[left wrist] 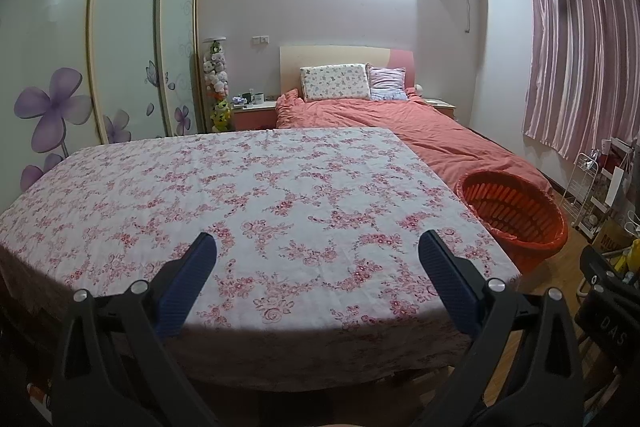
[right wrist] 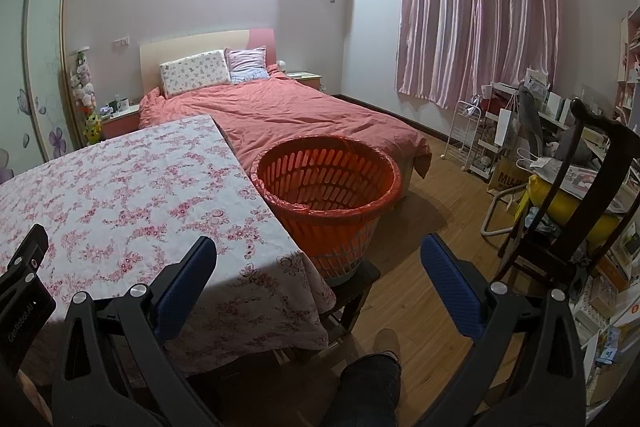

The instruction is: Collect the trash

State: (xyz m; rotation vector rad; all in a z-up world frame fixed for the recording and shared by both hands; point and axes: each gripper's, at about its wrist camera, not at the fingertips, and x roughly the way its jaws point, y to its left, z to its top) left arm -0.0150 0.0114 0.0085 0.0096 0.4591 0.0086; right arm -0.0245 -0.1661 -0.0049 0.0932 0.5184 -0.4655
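We are standing in a bedroom, facing a bed (right wrist: 288, 115) that is lying under a salmon-coloured cover, with two pillows (right wrist: 196, 71) leaning against its headboard. Pink curtains (right wrist: 476, 7) are hanging closed over the window on the right wall. In front of the bed, a table (left wrist: 248, 195) is wearing a white cloth with a pink flower print, and its top is showing nothing but the cloth in either view. Just beside the table's right edge, an orange slatted basket (right wrist: 328, 183) is sitting raised on a dark stool, lined with a thin red bag; what we are seeing of its inside looks bare. A dark wooden chair (right wrist: 576, 187) is standing well to the right, amid cluttered shelves and bags.

We are holding our left gripper (left wrist: 318, 247) above the near edge of the table, its blue-padded fingers (left wrist: 188, 279) standing wide apart with nothing between them. We are holding our right gripper (right wrist: 318, 251) near the table's right corner, pointing toward the basket, its jaws likewise spread and gripping nothing. No piece of trash is showing anywhere on the table.
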